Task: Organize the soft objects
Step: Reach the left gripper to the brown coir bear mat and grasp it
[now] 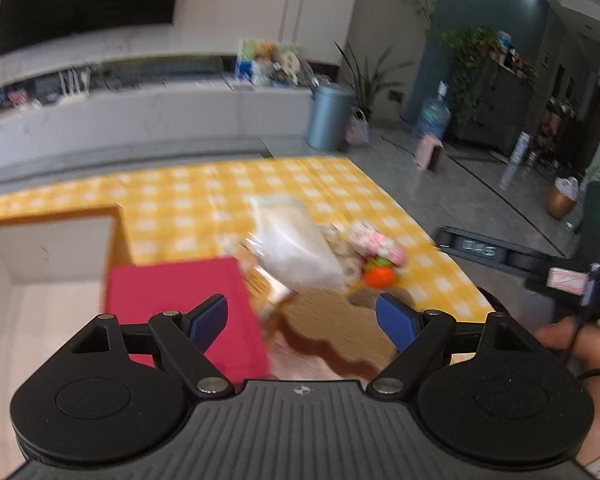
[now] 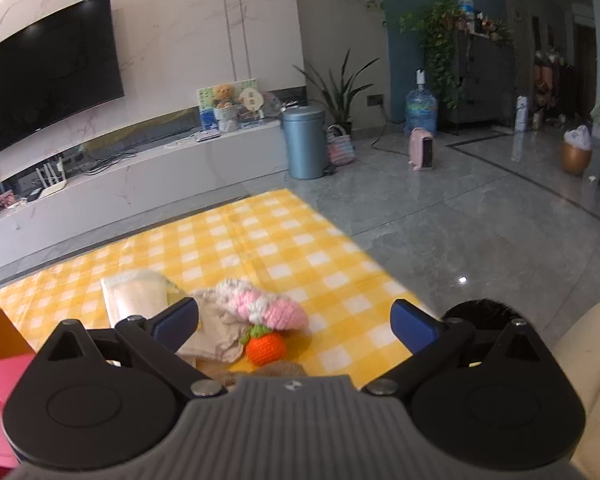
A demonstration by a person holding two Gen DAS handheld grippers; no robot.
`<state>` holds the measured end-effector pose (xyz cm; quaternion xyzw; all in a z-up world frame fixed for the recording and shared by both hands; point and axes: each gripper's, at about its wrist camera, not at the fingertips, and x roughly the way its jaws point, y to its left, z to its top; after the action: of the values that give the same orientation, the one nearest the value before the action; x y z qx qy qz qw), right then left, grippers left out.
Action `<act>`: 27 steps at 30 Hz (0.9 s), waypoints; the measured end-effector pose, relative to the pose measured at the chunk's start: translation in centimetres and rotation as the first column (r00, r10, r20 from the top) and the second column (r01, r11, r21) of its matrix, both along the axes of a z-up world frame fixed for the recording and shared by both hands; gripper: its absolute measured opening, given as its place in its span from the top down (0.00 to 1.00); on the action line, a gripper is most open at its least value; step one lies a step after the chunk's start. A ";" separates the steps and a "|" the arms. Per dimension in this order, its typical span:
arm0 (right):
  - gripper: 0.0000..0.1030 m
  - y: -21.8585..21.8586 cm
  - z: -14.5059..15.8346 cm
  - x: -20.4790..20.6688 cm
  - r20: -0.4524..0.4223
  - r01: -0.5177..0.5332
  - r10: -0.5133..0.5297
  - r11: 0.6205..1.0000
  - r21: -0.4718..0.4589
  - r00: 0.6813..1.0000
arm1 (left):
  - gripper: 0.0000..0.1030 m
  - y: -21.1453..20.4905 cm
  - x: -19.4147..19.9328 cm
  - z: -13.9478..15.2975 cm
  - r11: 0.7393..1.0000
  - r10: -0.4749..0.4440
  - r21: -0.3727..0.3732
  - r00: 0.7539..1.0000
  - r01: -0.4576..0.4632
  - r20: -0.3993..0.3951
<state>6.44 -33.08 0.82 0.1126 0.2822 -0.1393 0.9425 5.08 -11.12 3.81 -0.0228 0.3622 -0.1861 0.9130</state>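
A: Several soft items sit bunched on the yellow checked surface: orange crocheted fruit, pink-and-white knitted piece touching it just behind, beige cloth to the fruit's left, clear plastic packet further left and behind. We also see a brown knit piece nearest us from the fruit, and a red cloth left of it, beside the open box.

B: Handling?

A: We'd judge all of it light and limp. Yarn pieces compress, so pinch the fruit across its body; take cloths at a bunched fold, not a flat edge. Packet probably slippery, so grip it at a seam or corner.

B: Grippers?

A: Left hand-held gripper has jaws apart and holds nothing; it hovers over the brown knit. Right hand-held gripper is likewise apart and empty, just short of the fruit.

B: Any labels?

A: Nothing readable on the items. Left view is motion-blurred. Packet print is too faint to tell.
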 end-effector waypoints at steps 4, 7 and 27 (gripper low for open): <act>0.03 -0.7 -0.6 0.1 0.010 0.023 -0.023 1.000 0.009 1.000 | 0.04 -4.1 1.5 -1.6 0.998 -0.027 0.046 0.993 0.032 -0.119; 0.03 -1.2 0.0 -0.6 0.053 0.064 -0.062 0.998 -0.019 0.997 | 0.05 -6.5 3.0 -2.5 0.993 0.015 0.114 0.982 0.007 -0.190; 0.03 -6.2 -1.9 -1.8 0.005 0.149 -0.152 0.972 0.180 0.988 | 0.10 -10.2 14.0 -11.3 0.942 0.335 0.221 0.676 -0.252 -0.657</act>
<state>4.63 -39.26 -1.06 0.2192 0.2754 -0.1834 0.9179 19.07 -21.36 -7.47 -0.0967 0.6749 0.0053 0.7315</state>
